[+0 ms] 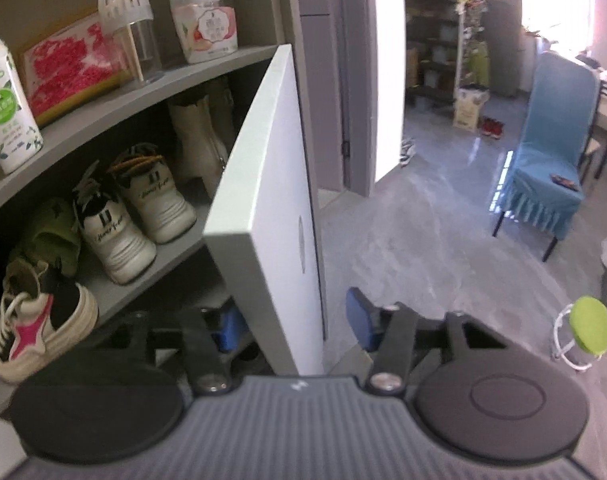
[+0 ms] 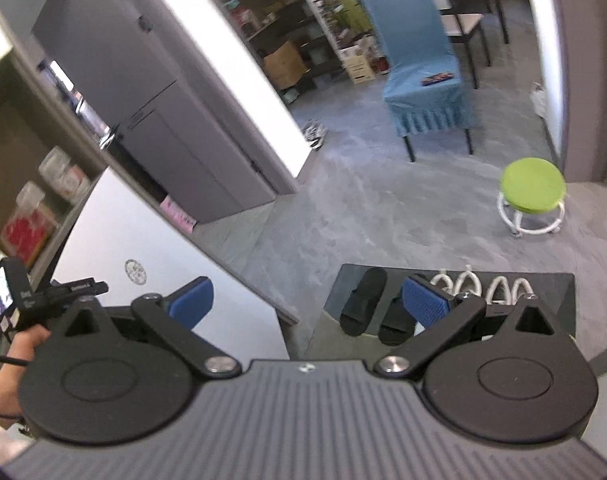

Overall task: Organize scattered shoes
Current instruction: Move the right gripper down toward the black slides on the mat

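Note:
In the left wrist view the shoe cabinet's white door (image 1: 279, 200) stands ajar, its edge between the blue pads of my open left gripper (image 1: 295, 326). Inside, a shelf holds cream sneakers (image 1: 143, 204), a beige boot (image 1: 199, 136), a green slipper (image 1: 59, 236) and a sneaker with a pink star (image 1: 39, 332). My right gripper (image 2: 307, 300) is open and empty above the floor. Beyond it a dark mat (image 2: 543, 292) carries black slippers (image 2: 363, 300) and white slippers (image 2: 479, 284).
A green stool (image 2: 531, 192) stands on the grey floor, a blue-covered chair (image 2: 419, 60) behind it. Striped shoes (image 2: 313, 132) lie by the doorway, red shoes (image 1: 491, 126) farther off. Bottles and a red box (image 1: 71, 64) sit on the upper cabinet shelf.

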`<state>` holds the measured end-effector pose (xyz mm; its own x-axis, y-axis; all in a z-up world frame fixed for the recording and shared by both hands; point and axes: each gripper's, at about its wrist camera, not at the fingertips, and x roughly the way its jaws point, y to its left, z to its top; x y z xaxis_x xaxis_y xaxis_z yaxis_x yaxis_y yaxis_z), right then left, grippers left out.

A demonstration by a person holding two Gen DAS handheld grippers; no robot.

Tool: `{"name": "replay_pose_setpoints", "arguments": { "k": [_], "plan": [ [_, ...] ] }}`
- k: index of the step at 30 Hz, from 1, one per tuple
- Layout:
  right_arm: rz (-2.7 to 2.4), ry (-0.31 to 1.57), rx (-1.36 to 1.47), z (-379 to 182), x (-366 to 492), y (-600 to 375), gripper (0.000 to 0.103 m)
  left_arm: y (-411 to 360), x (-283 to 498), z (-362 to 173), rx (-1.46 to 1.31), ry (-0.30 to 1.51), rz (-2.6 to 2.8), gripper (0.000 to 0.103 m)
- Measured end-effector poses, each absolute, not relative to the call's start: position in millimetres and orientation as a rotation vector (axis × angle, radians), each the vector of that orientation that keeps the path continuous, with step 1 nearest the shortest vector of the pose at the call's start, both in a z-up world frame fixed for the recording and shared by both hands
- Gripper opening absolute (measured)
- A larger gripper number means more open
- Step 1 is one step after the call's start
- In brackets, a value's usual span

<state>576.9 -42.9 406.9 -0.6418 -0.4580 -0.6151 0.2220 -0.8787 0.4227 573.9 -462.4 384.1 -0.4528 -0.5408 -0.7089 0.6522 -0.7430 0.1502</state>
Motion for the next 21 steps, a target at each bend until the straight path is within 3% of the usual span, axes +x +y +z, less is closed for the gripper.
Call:
{"name": "replay_pose_setpoints", "arguments": {
  "k": [3,9,14,21],
  "plan": [
    [-2.553,-0.529,1.064,400,582,-4,0.103,-458,554,393,1.053,0.267,-2.097,0.029],
    [-2.614,-0.586,1.069,380,584,36,0.103,-439,517,398,1.146,0.276,-2.025,0.024],
    [-2.674,-0.647,1.051,371,596,48,0.103,-427,486,403,1.178,0.392,-1.978,0.024],
    [-2.756,-0.728,1.014,364,616,62,0.103,-406,444,404,1.221,0.392,-2.033,0.022]
  ]
}}
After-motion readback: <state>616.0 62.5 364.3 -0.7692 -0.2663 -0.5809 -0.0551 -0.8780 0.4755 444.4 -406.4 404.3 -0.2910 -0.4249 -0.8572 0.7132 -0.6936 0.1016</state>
